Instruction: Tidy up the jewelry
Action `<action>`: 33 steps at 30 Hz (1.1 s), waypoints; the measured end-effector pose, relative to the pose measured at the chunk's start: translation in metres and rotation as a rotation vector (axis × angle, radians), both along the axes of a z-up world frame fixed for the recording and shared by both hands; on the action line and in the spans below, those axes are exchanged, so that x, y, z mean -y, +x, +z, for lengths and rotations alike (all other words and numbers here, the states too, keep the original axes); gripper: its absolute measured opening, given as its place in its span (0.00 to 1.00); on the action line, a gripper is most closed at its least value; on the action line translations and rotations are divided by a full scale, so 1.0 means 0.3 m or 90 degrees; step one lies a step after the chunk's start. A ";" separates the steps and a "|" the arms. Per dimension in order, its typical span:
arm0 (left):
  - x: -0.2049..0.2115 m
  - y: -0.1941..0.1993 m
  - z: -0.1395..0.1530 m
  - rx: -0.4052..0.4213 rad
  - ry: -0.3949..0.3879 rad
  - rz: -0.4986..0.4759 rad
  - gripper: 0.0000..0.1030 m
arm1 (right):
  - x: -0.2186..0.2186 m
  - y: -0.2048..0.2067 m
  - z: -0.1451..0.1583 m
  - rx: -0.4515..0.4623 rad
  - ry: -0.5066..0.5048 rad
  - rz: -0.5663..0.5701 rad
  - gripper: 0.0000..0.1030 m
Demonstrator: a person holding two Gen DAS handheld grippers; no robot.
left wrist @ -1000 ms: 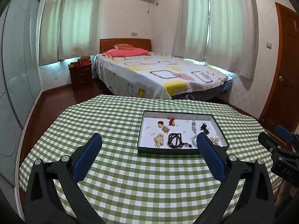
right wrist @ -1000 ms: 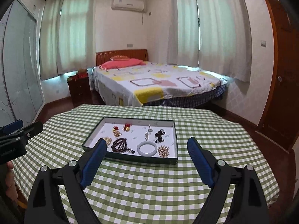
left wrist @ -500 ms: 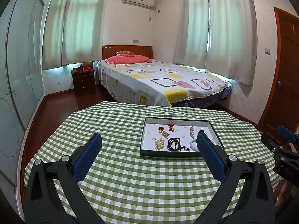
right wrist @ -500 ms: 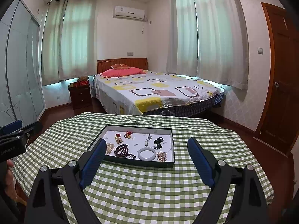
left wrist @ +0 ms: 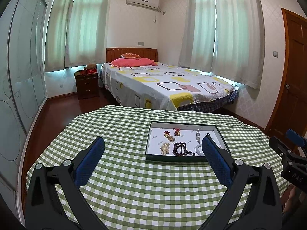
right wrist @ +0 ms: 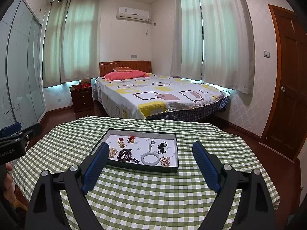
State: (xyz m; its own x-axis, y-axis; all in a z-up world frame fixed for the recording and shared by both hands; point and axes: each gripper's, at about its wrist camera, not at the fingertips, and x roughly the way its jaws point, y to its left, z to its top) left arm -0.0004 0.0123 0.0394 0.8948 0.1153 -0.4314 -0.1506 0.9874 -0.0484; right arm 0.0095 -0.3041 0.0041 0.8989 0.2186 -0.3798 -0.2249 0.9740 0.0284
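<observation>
Tray with bangle, bead strings.

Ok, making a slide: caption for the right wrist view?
Open right claw hovers before a tray of jewelry on a green checked table, bedroom behind.

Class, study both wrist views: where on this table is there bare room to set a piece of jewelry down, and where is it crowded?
Bare checked tablecloth lies between the tray and the near edge, and left of the tray toward the left gripper. Inside the tray, the front row is crowded: bead bracelet, white bangle and gold cluster lie close together. Its far right corner is barer.
</observation>
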 end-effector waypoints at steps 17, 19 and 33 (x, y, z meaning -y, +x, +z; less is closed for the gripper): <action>0.005 -0.011 0.005 0.002 0.004 -0.001 0.96 | 0.000 -0.007 0.004 0.001 0.001 -0.001 0.83; 0.006 -0.012 0.007 0.002 0.004 -0.001 0.96 | 0.000 -0.007 0.004 0.000 0.001 -0.001 0.83; 0.005 -0.013 0.014 0.004 0.003 -0.003 0.96 | 0.003 -0.007 0.003 -0.002 0.003 -0.001 0.83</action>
State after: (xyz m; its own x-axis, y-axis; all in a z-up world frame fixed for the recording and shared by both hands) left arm -0.0044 0.0108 0.0435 0.8981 0.1140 -0.4247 -0.1463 0.9883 -0.0441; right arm 0.0075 -0.3050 0.0050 0.8983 0.2188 -0.3811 -0.2232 0.9742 0.0332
